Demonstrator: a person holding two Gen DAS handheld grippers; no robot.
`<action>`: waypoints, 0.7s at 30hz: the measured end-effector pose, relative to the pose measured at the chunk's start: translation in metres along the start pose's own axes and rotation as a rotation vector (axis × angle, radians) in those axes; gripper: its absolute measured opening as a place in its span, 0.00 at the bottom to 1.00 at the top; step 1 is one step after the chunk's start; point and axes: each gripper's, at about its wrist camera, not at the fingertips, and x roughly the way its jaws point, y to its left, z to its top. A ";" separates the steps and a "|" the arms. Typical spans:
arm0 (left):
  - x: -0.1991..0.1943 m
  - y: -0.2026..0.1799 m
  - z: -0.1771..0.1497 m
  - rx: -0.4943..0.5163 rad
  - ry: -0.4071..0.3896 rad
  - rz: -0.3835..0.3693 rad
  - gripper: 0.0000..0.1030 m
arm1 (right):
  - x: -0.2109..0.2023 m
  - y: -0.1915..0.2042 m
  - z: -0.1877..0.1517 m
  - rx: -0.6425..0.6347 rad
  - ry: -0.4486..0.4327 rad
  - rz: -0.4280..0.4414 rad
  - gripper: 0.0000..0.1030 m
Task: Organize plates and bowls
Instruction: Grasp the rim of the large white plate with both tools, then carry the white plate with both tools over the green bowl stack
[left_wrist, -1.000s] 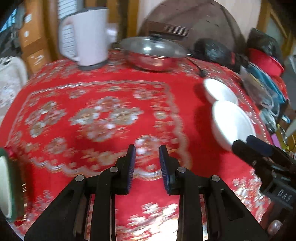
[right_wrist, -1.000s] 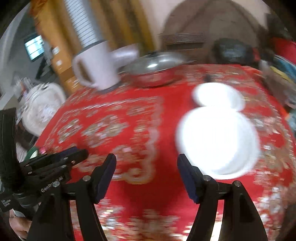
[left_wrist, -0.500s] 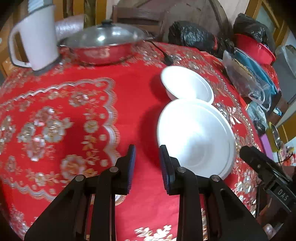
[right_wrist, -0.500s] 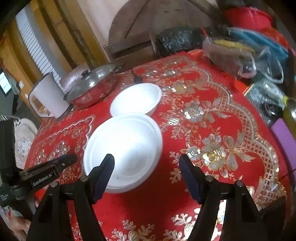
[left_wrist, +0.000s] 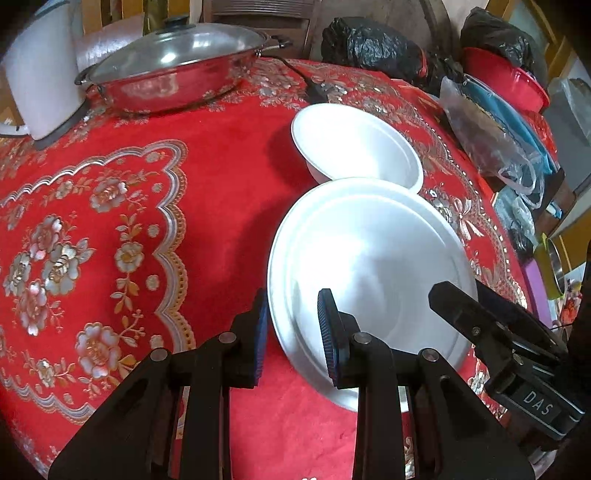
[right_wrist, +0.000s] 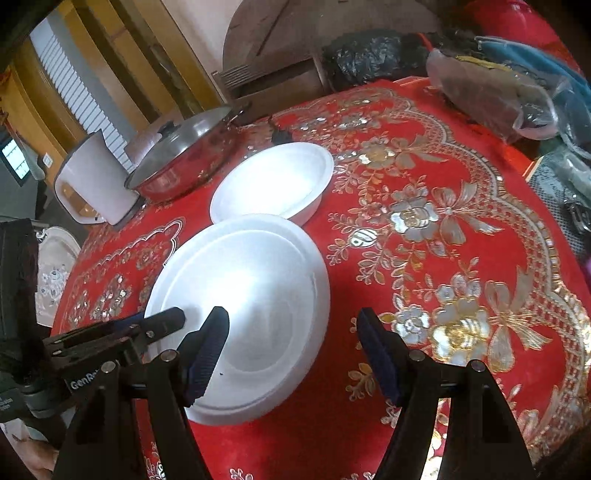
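Work on the stacking has not really begun, as far as you can see — nothing is lifted yet. The big round white plate (left_wrist: 373, 273) lies flat on the red cloth with gold and silver flowers (left_wrist: 129, 236). The smaller white bowl (left_wrist: 356, 146) sits just behind the plate, its rim touching or almost touching the plate's far edge. My guess is you still have to put one on the other, or move both to a tidy spot.

Your left gripper (left_wrist: 293, 332) has its jaws close together, with a small gap showing. The near-left rim of the plate sits in that gap, but the pads do not look like they squeeze it — it holds nothing. Your right gripper (right_wrist: 291, 354) is spread wide over the near side of the plate, and its jaws have just been opening. Only the plate's edge lies under them; nothing is pinched.

The plate looks clean, smooth and shiny, with a raised ring inside its rim. The bowl looks clean and empty too.

Past the bowl stand a shiny steel pan with a glass lid (left_wrist: 173, 70) and a white kettle (left_wrist: 40, 74).
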 end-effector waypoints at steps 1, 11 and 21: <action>0.001 0.000 0.000 0.000 -0.006 0.000 0.25 | 0.002 -0.001 0.001 0.006 -0.002 0.012 0.70; 0.014 0.004 -0.001 0.010 -0.004 0.026 0.19 | 0.017 0.012 0.000 -0.053 0.018 -0.035 0.37; -0.011 0.035 -0.012 -0.026 -0.033 0.065 0.19 | 0.013 0.049 -0.012 -0.132 0.019 -0.004 0.37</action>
